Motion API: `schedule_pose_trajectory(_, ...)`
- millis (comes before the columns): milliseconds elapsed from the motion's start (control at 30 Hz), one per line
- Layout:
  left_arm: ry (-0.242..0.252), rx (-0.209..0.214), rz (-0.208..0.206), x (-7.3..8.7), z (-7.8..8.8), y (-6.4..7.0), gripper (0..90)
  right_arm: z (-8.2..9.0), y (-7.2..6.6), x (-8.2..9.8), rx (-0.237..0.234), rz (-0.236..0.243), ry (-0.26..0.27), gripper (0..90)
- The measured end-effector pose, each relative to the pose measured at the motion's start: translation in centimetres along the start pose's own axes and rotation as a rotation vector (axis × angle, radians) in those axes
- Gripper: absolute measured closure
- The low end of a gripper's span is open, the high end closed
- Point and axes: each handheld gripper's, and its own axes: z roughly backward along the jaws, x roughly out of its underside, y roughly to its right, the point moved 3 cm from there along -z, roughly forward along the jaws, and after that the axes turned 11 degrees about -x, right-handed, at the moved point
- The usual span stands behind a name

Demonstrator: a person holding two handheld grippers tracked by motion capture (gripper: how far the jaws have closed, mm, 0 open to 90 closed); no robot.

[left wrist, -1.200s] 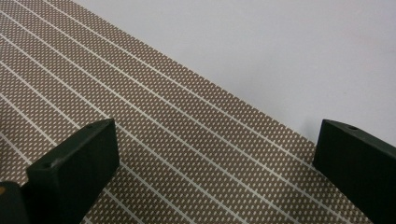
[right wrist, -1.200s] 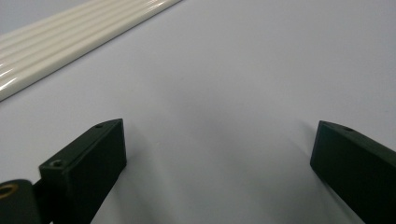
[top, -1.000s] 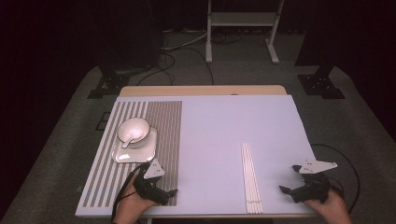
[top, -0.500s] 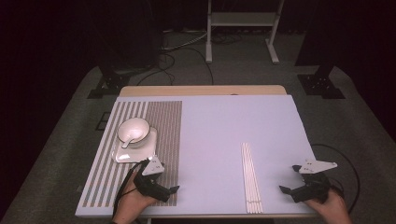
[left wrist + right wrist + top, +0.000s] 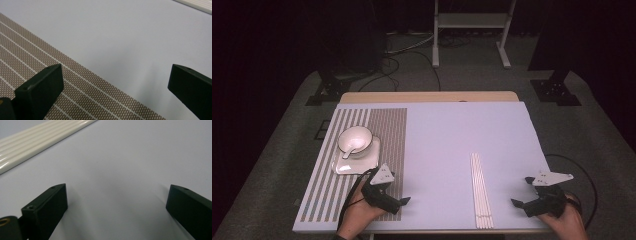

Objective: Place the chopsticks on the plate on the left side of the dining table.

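Both the left tool [image 5: 404, 201] and right tool [image 5: 518, 202] rest spread and empty on the desk [image 5: 442, 135], so a careless sweep could scatter the chopsticks [image 5: 480, 190].

Bowl [image 5: 355, 139] on striped mat [image 5: 332, 175]

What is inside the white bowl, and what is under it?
A white spoon lies in the white bowl. The bowl sits on a white square plate on the striped placemat. The plate's middle is covered.
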Motion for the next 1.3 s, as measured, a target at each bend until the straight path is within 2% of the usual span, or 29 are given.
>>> schedule_pose_trajectory(133, 0.0, 0.008, -0.009, -0.2, -0.2, 0.2, 0.0, 0.0, 0.0, 0.0, 0.002, 0.002, 0.001, 2.3)
schedule_pose_trajectory(633, 0.017, 0.03, 0.011, -0.9, -0.8, 0.5, 0.0, 0.0, 0.0, 0.0, 0.002, 0.003, 0.001, 2.2)
schedule_pose_trajectory(767, 0.042, 0.042, 0.015, -1.6, -0.9, 0.7, 0.0, 0.0, 0.0, 0.0, 0.002, 0.004, 0.002, 2.2)
schedule_pose_trajectory(967, 0.044, 0.05, 0.012, -2.1, -1.1, 0.9, 0.0, 0.0, 0.0, 0.0, 0.001, 0.002, 0.001, 2.2)
schedule_pose_trajectory(1300, 0.057, 0.077, -0.012, -4.1, -1.9, 2.3, 0.0, 0.0, 0.0, 0.0, 0.002, 0.002, 0.002, 2.2)
